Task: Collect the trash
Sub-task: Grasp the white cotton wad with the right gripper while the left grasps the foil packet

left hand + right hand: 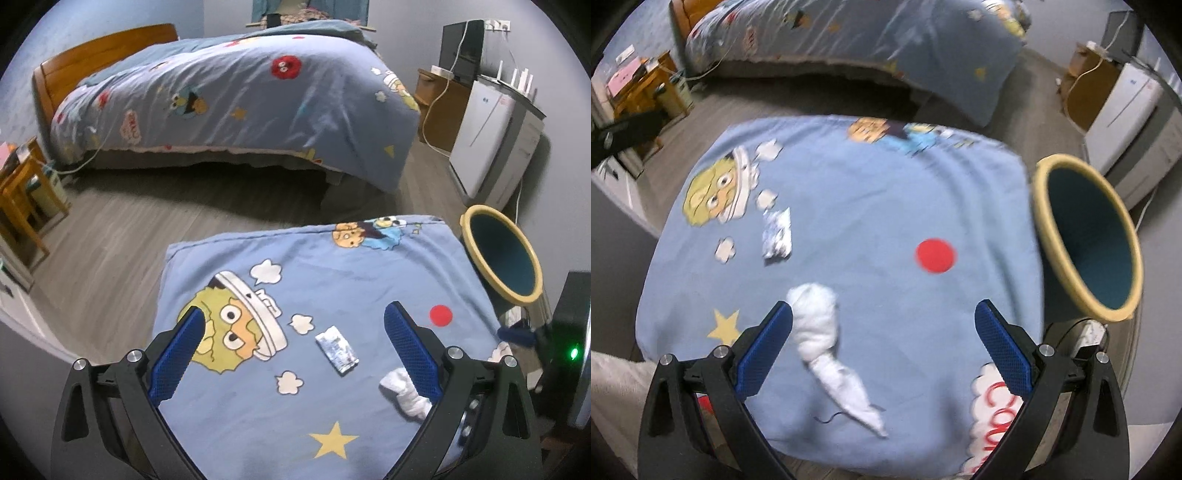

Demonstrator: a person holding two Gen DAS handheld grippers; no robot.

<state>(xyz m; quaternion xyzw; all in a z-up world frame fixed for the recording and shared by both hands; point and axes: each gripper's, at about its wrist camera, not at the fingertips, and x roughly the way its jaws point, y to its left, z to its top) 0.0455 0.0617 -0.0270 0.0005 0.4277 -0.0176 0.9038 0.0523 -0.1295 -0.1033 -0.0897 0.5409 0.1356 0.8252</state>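
Observation:
A silver foil wrapper (337,349) (777,233) lies flat on the blue cartoon cloth (332,413) (871,206) that covers a small table. A crumpled white tissue (404,393) (822,332) lies nearer to me. My left gripper (293,325) hangs open above the cloth, the wrapper between its fingers and a little ahead, the tissue by its right finger. My right gripper (884,317) is open too, with the tissue just inside its left finger (764,350). A yellow-rimmed blue bin (506,256) (1089,236) stands at the cloth's right edge.
A bed (229,99) with a matching blue quilt lies across grey wood floor (110,236) beyond the table. A white air purifier (491,144) and a wooden cabinet (439,110) with cables stand at the right wall. A wooden stool (22,199) is at the left.

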